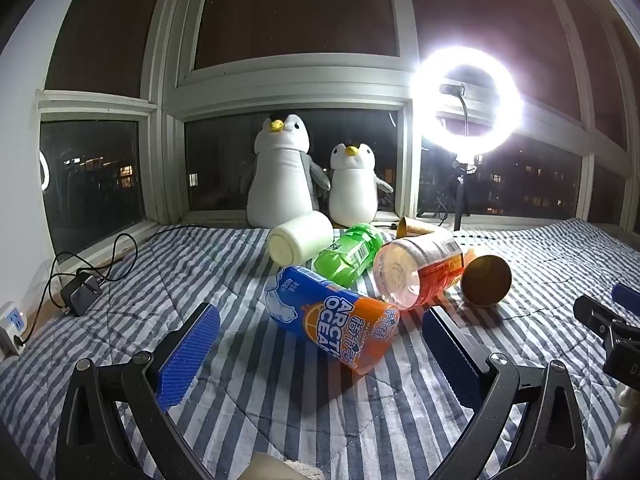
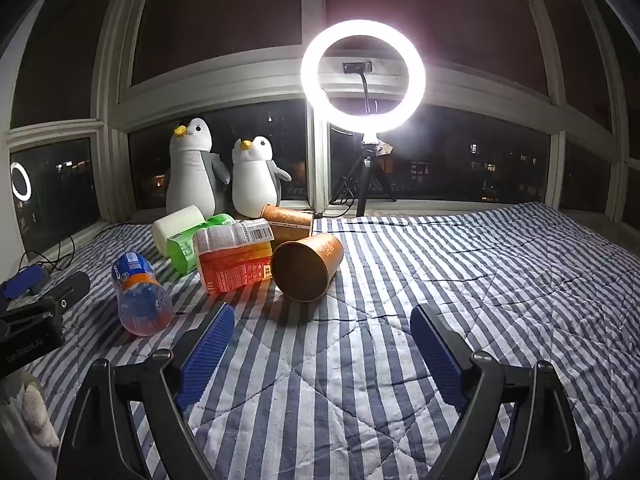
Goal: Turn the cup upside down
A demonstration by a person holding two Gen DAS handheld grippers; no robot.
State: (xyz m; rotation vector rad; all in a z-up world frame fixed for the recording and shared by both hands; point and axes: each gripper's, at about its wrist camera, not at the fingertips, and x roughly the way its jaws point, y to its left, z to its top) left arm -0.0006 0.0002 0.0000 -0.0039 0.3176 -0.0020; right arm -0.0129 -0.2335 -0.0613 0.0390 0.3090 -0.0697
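A brown paper cup (image 2: 307,271) lies on its side on the striped quilt, its open mouth facing me; it also shows in the left wrist view (image 1: 486,280). A second brown cup (image 2: 289,222) lies on its side behind it, seen too in the left wrist view (image 1: 414,227). A white cup (image 1: 300,243) lies on its side further left, also in the right wrist view (image 2: 178,227). My right gripper (image 2: 322,326) is open and empty, just short of the near brown cup. My left gripper (image 1: 320,330) is open, its fingers on either side of the Arctic Ocean bottle (image 1: 332,316), not touching.
A green bottle (image 1: 347,255) and an orange-red bottle (image 1: 420,271) lie among the cups. Two plush penguins (image 1: 280,172) sit at the window. A ring light on a tripod (image 2: 362,76) stands behind. A charger and cables (image 1: 80,292) lie at left. Open quilt (image 2: 480,280) extends right.
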